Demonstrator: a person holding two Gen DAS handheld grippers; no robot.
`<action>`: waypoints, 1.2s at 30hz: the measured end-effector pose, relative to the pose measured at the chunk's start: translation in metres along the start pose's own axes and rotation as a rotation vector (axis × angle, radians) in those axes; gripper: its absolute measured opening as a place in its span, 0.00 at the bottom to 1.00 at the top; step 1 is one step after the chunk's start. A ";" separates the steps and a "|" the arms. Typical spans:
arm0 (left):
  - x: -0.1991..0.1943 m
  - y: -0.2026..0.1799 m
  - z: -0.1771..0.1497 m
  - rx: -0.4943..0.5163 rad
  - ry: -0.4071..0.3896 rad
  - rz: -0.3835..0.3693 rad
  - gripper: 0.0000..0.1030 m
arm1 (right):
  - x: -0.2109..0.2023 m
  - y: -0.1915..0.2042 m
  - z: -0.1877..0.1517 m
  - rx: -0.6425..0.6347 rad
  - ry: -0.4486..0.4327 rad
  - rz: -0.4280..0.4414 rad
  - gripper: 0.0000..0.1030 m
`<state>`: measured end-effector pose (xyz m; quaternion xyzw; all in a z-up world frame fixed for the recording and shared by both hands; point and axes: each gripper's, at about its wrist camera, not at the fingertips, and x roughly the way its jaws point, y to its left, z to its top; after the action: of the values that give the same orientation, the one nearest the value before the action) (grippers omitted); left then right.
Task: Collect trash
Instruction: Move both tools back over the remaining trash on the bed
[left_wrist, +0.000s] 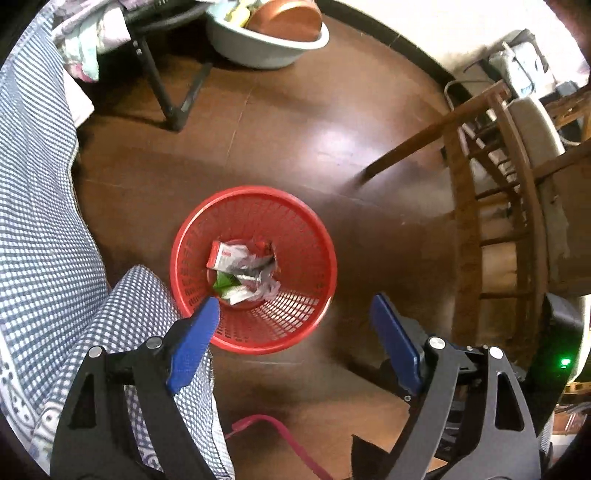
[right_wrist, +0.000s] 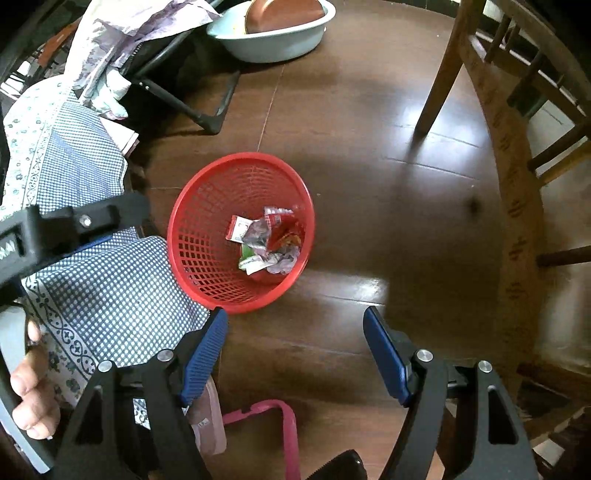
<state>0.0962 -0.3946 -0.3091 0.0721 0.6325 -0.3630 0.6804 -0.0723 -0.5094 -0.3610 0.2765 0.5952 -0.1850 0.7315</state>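
Observation:
A red mesh wastebasket (left_wrist: 303, 225) stands on the brown floor; it also shows in the right wrist view (right_wrist: 207, 206). Inside lie several crumpled wrappers and packets (left_wrist: 242, 271), also visible from the right wrist (right_wrist: 269, 240). My left gripper (left_wrist: 295, 314) is open and empty, held above the basket's near rim. My right gripper (right_wrist: 295, 328) is open and empty, above the floor just in front of the basket. Part of the left gripper's body (right_wrist: 74, 225) shows at the left of the right wrist view.
Blue checkered cloth (left_wrist: 40, 229) fills the left. A wooden chair (left_wrist: 495, 192) stands right, a folding chair (left_wrist: 166, 96) with clothes and a pale basin (left_wrist: 266, 48) behind. A pink strap (right_wrist: 288, 424) lies on the floor near me.

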 end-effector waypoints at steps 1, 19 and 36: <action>-0.006 -0.002 0.000 0.003 -0.018 -0.004 0.79 | -0.004 0.001 0.000 -0.004 -0.004 -0.005 0.72; -0.245 0.047 -0.026 -0.054 -0.519 0.073 0.85 | -0.101 0.103 -0.006 -0.220 -0.159 0.017 0.73; -0.385 0.325 -0.120 -0.664 -0.718 0.682 0.87 | -0.192 0.388 -0.030 -0.654 -0.354 0.340 0.80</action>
<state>0.2138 0.0630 -0.0973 -0.0728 0.3838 0.0915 0.9160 0.0948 -0.2001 -0.1071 0.0876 0.4332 0.0929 0.8922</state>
